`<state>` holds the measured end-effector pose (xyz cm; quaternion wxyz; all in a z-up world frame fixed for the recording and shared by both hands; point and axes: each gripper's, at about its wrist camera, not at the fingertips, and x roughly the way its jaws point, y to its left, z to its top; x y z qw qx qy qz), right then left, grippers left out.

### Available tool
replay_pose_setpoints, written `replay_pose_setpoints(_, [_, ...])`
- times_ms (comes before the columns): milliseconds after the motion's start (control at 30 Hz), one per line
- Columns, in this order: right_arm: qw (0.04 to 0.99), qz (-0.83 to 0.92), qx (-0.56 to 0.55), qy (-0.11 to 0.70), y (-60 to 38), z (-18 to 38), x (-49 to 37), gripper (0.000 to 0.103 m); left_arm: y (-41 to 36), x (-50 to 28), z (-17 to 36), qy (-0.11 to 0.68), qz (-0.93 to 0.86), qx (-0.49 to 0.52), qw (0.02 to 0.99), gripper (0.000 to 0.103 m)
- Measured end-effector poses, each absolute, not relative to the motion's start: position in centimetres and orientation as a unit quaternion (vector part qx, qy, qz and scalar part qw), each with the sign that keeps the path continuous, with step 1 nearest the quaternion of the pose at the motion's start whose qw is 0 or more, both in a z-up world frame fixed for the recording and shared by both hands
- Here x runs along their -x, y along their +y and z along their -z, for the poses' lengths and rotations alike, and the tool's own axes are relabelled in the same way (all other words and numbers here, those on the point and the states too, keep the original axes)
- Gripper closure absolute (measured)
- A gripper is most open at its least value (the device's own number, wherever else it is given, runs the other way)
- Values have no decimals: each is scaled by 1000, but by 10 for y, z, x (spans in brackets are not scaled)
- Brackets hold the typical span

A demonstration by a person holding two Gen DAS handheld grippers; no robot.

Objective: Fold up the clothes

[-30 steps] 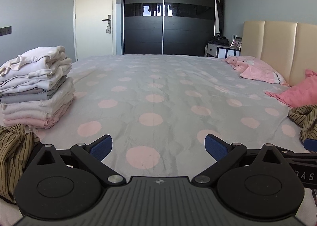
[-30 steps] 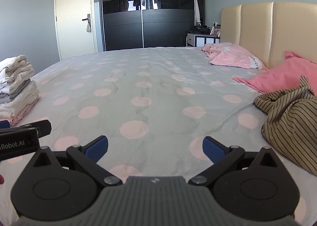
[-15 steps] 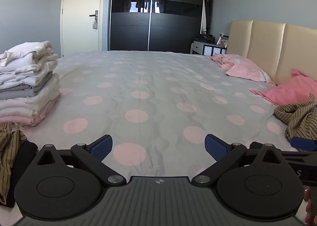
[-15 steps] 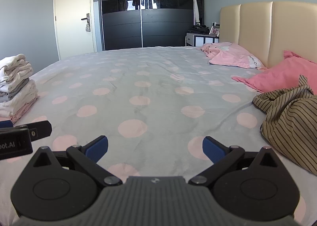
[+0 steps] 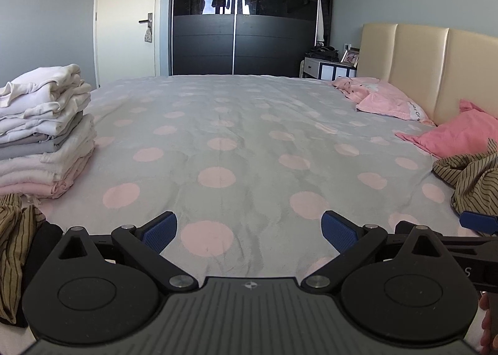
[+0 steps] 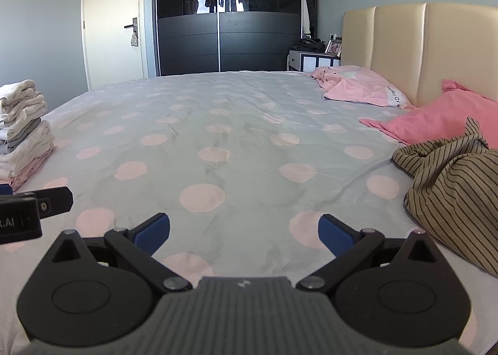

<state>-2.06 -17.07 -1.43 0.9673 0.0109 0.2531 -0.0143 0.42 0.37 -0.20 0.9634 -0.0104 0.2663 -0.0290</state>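
A crumpled olive garment with dark stripes (image 6: 454,186) lies on the bed at the right, just right of my right gripper (image 6: 244,230), which is open and holds nothing. The same striped garment (image 5: 473,180) shows at the right edge of the left wrist view. My left gripper (image 5: 249,230) is open too, hovering low over the dotted bedsheet (image 5: 242,143). A stack of folded pale clothes (image 5: 43,134) stands at the left; that stack (image 6: 21,134) also shows in the right wrist view. More striped cloth (image 5: 12,239) hangs at the lower left.
Pink pillows (image 6: 435,118) lie against the beige headboard (image 6: 404,43) on the right. A dark sliding wardrobe (image 5: 246,12) and a cream door (image 5: 127,15) stand past the bed's far edge. A bedside table (image 5: 326,67) sits by the headboard.
The left wrist view has swung right: the folded stack slid toward the left edge and more of the headboard and striped garment came into sight. The right wrist view barely shifted. Both grippers stayed open.
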Motion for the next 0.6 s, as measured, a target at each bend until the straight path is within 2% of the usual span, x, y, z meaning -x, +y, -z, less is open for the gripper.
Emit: replay_pose_setpoints(600, [966,23,-13,258,-172,16,22,1,4,-6,3,276,21,19,961,2])
